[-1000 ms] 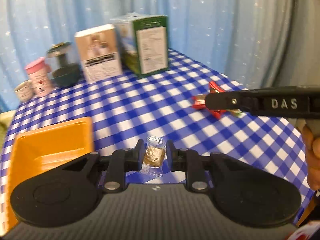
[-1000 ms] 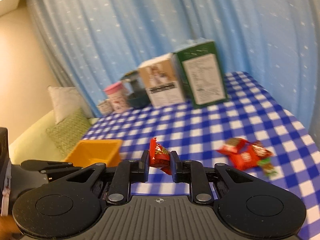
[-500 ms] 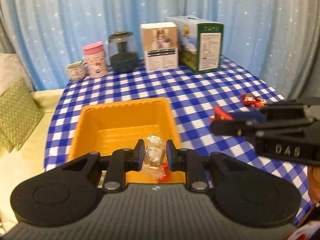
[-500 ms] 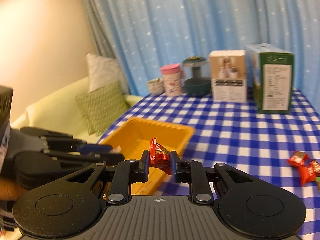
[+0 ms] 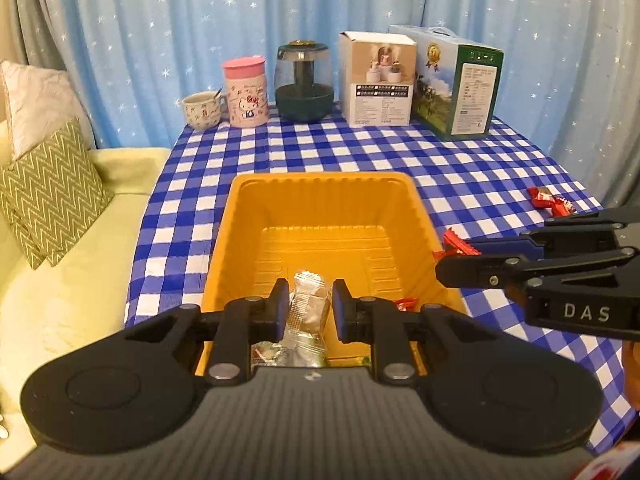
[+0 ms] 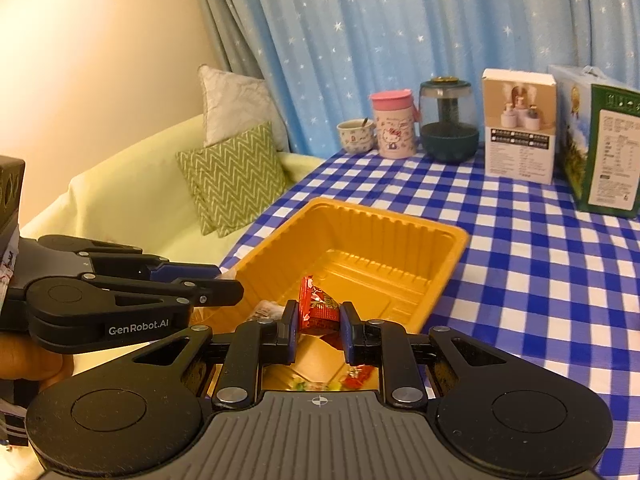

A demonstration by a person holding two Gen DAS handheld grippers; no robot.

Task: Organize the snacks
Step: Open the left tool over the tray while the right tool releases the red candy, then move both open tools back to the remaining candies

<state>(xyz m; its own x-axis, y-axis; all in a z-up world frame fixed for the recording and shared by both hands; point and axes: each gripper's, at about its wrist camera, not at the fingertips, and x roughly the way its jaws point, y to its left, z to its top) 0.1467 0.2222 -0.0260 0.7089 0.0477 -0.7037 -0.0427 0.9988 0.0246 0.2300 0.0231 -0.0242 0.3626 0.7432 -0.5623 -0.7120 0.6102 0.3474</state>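
Observation:
An orange tray [image 5: 320, 200] [image 6: 436, 236] sits on the blue checked table. My left gripper [image 5: 310, 310] is shut on a clear-wrapped snack [image 5: 307, 308] and holds it over the tray's near end. My right gripper [image 6: 319, 322] is shut on a red candy [image 6: 318, 306] over the tray's near end; it also shows in the left wrist view [image 5: 460, 258], at the tray's right rim. A few wrapped snacks [image 6: 352, 374] lie in the tray below the grippers. Two red candies [image 5: 550, 202] lie on the table at the right.
At the table's back stand a cup [image 5: 200, 110], a pink canister [image 5: 245, 92], a dark glass pot [image 5: 305, 82], a white box [image 5: 378, 80] and a green box [image 5: 456, 88]. A sofa with cushions [image 5: 48, 188] is on the left. Blue curtains hang behind.
Both grippers carried their snacks left from the open table to over the orange tray. The left gripper came closer over the tray's near end, and the right gripper drew up to its right rim.

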